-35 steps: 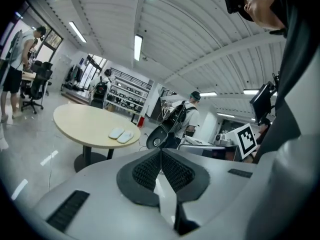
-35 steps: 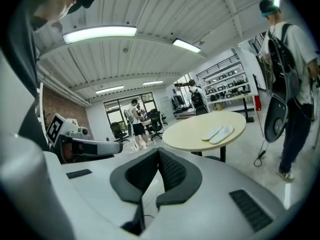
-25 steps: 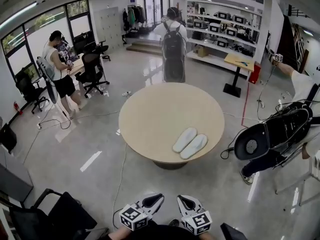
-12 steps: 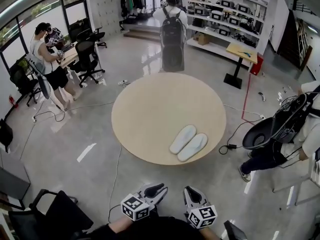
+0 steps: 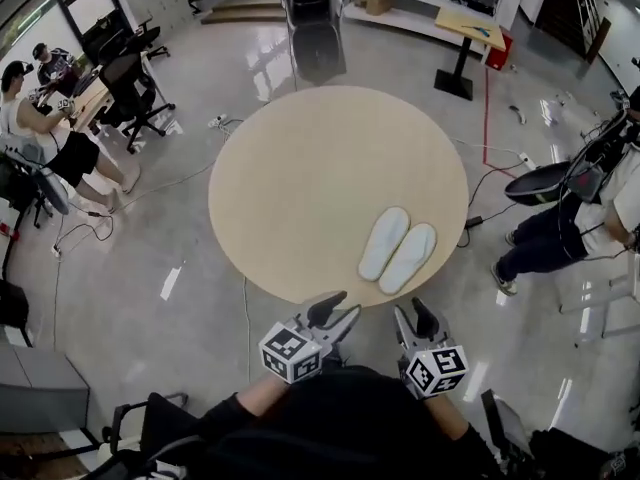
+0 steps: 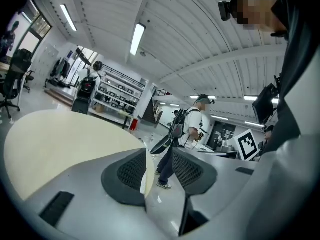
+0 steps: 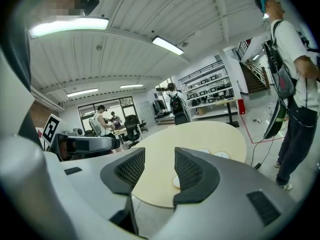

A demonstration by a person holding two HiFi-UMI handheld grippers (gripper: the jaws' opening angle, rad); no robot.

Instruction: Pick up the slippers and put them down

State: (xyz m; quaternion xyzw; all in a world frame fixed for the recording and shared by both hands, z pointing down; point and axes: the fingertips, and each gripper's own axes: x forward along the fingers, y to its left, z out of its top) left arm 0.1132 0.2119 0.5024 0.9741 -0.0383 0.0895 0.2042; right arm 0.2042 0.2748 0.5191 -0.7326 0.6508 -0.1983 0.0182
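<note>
Two slippers (image 5: 396,250) lie side by side and touching on the near right part of a round table (image 5: 310,168), their long axes running away from the viewer and slightly to the right. Both grippers hover just off the table's near edge, clear of the slippers and touching neither. The left gripper (image 5: 338,311) stands to the near left of the pair, and the right gripper (image 5: 414,318) stands almost directly in line with it. The jaws of both have just been opening and now stand apart, with nothing clamped. In the left gripper view, the gap of the left gripper (image 6: 159,156) frames only the rim of the table (image 6: 60,139) and the floor beyond it. In the right gripper view, the gap of the right gripper (image 7: 159,159) frames the tabletop; the slippers (image 7: 220,155) lie farther off, partly masked by the right jaw, with a pale near end showing just inside it. The slippers are flat, elongated ovals with rounded ends, pale whitish and matt. The tabletop is smooth, light beige and uniform; the floor (image 5: 180,218) is glossy grey and reflective. Each jaw is a smooth grey shell carrying dark pads (image 7: 129,170) with a fine mesh-like texture, and each gripper bears a marker cube (image 5: 290,353) printed in black and white squares.
</note>
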